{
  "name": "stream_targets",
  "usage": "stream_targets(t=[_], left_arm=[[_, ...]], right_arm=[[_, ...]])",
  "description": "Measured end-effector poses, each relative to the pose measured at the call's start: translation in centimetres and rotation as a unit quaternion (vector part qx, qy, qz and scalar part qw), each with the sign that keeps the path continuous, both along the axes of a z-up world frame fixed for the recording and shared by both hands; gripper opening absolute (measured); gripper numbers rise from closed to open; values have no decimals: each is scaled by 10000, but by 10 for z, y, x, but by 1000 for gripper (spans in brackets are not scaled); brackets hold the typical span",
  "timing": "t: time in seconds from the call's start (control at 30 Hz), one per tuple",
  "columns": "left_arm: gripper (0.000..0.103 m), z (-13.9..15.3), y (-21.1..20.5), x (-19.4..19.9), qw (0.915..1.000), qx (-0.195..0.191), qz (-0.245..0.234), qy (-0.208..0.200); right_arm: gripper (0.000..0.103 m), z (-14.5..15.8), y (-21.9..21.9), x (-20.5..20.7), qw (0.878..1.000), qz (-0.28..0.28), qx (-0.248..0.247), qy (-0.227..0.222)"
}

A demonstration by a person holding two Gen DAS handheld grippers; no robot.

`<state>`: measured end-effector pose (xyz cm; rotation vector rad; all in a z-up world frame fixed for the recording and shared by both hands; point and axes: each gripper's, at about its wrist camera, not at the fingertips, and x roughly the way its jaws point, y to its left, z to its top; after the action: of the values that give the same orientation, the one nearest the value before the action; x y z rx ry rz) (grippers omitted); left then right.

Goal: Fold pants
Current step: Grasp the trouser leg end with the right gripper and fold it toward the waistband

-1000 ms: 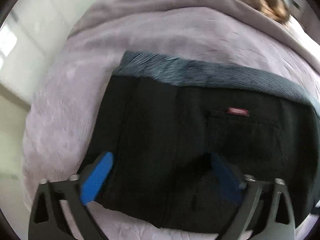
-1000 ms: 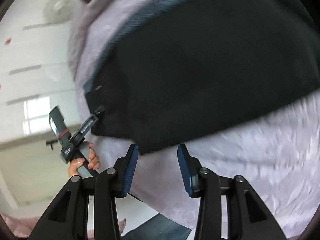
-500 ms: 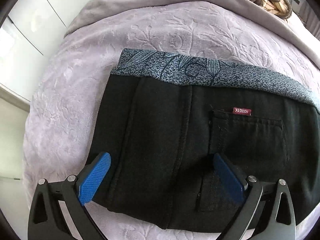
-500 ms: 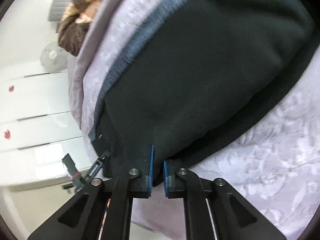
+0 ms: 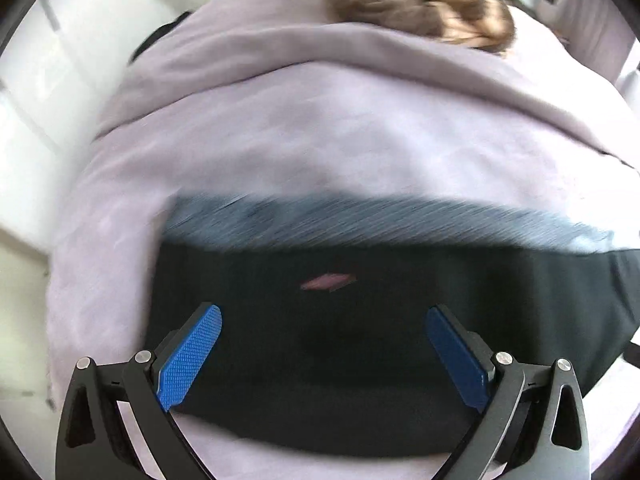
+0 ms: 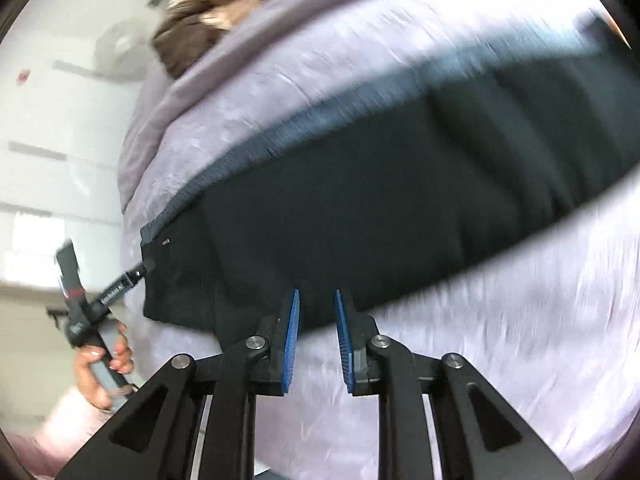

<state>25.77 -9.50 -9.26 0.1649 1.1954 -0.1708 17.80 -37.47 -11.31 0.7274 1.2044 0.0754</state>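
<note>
The black pants [image 5: 360,360] lie folded into a thick, soft-edged oblong on a pale lilac blanket [image 5: 280,152], a plush spread with a faint embossed pattern that covers a bed. Along the far long edge of the oblong runs a blue-grey band [image 5: 360,220] of lighter, speckled cloth, and a small reddish label [image 5: 328,281] sits on the matte black fabric just below it; both are smeared by motion blur. The left gripper [image 5: 323,354] hangs above the near half of the pants with its blue, finely ribbed pads spread wide, nothing pressed between them. The right gripper [image 6: 316,332] is at the near edge of the folded bundle, its jaws a narrow way apart and opening, the gap empty with the black hem just beyond the tips. In the right wrist view a hand [image 6: 100,372] grips the dark handle of the left gripper at the bundle's left corner. A heap of brown, furry cloth [image 5: 420,4] rests on the blanket's far fold.
</note>
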Motion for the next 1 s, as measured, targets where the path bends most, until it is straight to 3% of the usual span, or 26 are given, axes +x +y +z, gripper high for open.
stream_targets(t=[0.07, 0.13, 0.2, 0.27, 0.4, 0.5, 0.67, 0.87, 0.93, 1.0], left_arm=[[103, -9, -33, 11, 10000, -29, -85, 22], [103, -29, -60, 22, 9997, 190, -120, 85], [103, -48, -68, 35, 9989, 440, -98, 156], [103, -54, -67, 40, 9993, 338, -77, 100], [103, -41, -62, 41, 9976, 611, -309, 83], [103, -26, -63, 32, 9952, 849, -474, 94], [103, -8, -96, -8, 9942, 561, -888, 232], [103, -28, -188, -63, 9873, 357, -1472, 484], [103, -41, -205, -77, 9828, 425, -1679, 638], [103, -50, -220, -94, 9800, 699, -1821, 397]], right_arm=[[22, -5, 3, 26, 9998, 123, -128, -47], [22, -17, 8, 48, 9995, 265, -171, 18], [22, -35, 14, 62, 9979, 460, -383, 264], [16, -47, 9, 59, 9953, 585, -639, 422], [15, -45, -41, 29, 9955, -43, -816, 477], [17, -43, -84, -3, 9948, -800, -293, 559], [23, -27, -103, -47, 9918, -1142, -144, 554], [23, -25, -129, -83, 9870, -1502, 1, 565], [23, -20, -143, -90, 9856, -1610, 5, 521], [23, -17, -159, -94, 9843, -1699, -27, 477]])
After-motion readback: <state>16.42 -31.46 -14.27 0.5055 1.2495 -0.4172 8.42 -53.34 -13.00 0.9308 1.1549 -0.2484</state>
